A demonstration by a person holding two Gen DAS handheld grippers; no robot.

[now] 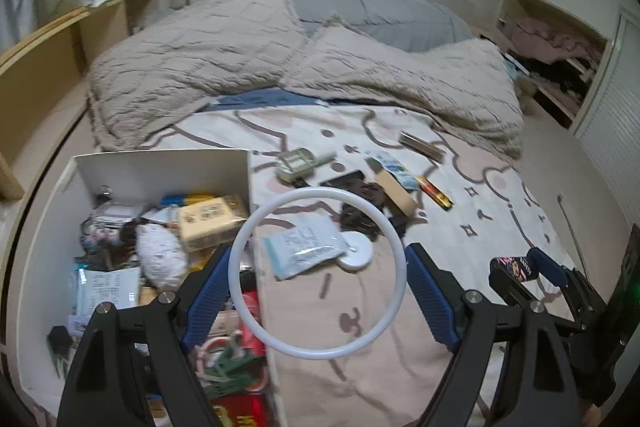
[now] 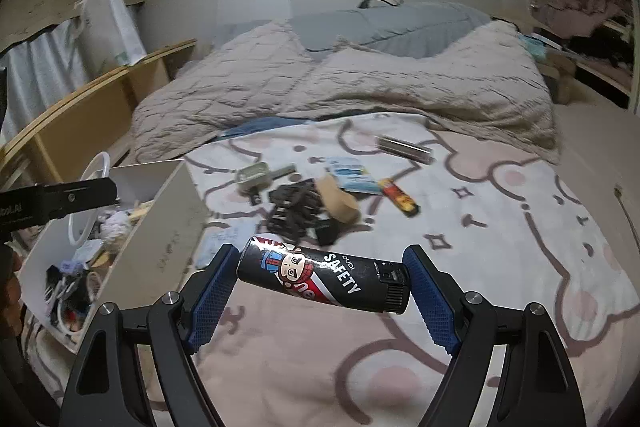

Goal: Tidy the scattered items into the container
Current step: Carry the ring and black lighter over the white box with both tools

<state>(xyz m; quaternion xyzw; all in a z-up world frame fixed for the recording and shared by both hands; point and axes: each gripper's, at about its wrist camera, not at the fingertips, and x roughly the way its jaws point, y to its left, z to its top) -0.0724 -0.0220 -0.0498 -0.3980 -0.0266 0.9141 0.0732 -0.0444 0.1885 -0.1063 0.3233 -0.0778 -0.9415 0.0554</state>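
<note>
My left gripper is shut on a thin white ring, its blue pads pressing on the ring's two sides. The ring hangs over the right wall of the white box, which holds several items. My right gripper is shut on a black lighter with a cartoon figure and the word SAFETY, held crosswise above the bed. In the left wrist view that lighter shows at the right. On the patterned sheet lie a clear packet, a white disc and a dark tangled item.
Further back on the sheet lie a tan block, a small tin, a silver bar, an orange lighter and a blue-white packet. A rumpled beige blanket covers the far half of the bed. A wooden shelf stands at left.
</note>
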